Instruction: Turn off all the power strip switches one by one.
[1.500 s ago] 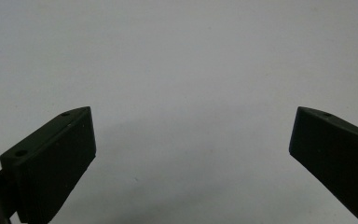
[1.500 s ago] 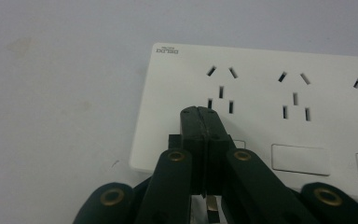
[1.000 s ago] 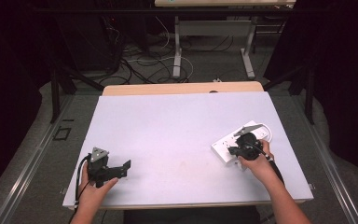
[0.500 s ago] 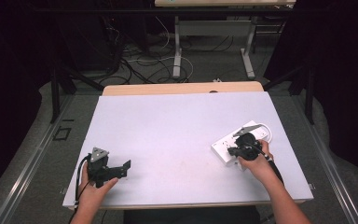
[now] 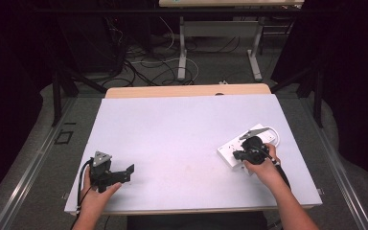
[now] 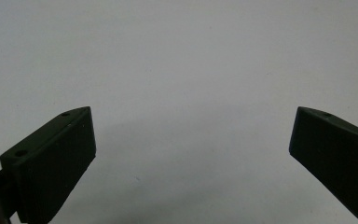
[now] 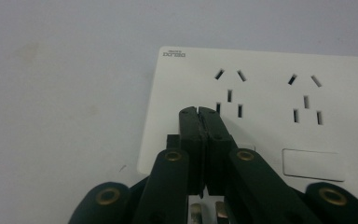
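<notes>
A white power strip (image 5: 229,153) lies flat near the right edge of the white table (image 5: 182,124). My right gripper (image 5: 238,154) hovers over its near-left end. In the right gripper view the strip (image 7: 270,93) shows several sockets and a rocker switch, and my right gripper (image 7: 199,112) points down at the first socket. Its jaws have just been opening by a hair but still stand together, with nothing seen between them. My left gripper (image 5: 128,173) rests at the table's front left. Its jaws (image 6: 193,112) stand wide open over bare tabletop.
The strip's white cable (image 5: 270,132) loops off its far end toward the right edge. A wooden board (image 5: 187,91) borders the table's far side. Behind it are desk legs and loose cables (image 5: 163,62) on the floor. Dark space flanks both sides.
</notes>
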`<state>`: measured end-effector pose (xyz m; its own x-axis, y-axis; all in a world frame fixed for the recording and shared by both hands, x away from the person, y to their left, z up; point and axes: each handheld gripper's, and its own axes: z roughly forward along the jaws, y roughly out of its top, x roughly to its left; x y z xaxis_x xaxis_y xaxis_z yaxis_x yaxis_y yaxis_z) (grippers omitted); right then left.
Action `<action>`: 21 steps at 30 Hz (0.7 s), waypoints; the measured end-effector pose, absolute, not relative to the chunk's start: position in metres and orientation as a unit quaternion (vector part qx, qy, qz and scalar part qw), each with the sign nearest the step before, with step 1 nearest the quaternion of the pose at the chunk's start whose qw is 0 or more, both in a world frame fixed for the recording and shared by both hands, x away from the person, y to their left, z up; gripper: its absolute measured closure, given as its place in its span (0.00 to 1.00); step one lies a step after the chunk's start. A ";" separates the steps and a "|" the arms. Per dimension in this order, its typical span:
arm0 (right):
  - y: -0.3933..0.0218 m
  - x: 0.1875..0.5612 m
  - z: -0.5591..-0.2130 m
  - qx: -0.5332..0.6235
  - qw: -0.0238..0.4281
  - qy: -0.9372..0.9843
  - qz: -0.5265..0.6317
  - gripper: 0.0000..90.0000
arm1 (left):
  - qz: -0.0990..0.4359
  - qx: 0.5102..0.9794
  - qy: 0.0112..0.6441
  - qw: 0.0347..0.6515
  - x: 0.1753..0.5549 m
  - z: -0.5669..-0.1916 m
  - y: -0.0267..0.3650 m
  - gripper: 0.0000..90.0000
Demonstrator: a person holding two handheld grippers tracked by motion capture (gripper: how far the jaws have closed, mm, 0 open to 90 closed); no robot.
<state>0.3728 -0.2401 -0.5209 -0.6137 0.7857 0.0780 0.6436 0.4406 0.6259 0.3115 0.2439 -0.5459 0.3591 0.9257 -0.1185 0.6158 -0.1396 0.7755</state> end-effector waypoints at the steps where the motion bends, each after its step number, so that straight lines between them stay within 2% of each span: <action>1: -0.239 0.372 -0.520 0.430 0.113 0.838 0.316 0.96 | 0.200 0.728 0.529 0.387 0.311 -0.546 0.244 0.00; 5: -0.240 0.372 -0.519 0.420 0.117 0.841 0.320 0.93 | 0.200 0.727 0.530 0.388 0.311 -0.546 0.244 0.00; 9: -0.241 0.371 -0.517 0.428 0.122 0.831 0.333 0.82 | 0.200 0.727 0.530 0.387 0.311 -0.546 0.244 0.00; 12: -0.243 0.371 -0.515 0.439 0.119 0.823 0.341 0.69 | 0.200 0.726 0.531 0.388 0.311 -0.546 0.244 0.00; 13: -0.243 0.371 -0.515 0.439 0.119 0.823 0.341 0.69 | 0.200 0.726 0.531 0.388 0.311 -0.546 0.244 0.00; 17: -0.245 0.371 -0.513 0.444 0.119 0.818 0.345 0.56 | 0.200 0.728 0.530 0.387 0.311 -0.546 0.244 0.00; 21: -0.246 0.371 -0.511 0.444 0.126 0.815 0.349 0.50 | 0.201 0.725 0.531 0.389 0.311 -0.546 0.245 0.00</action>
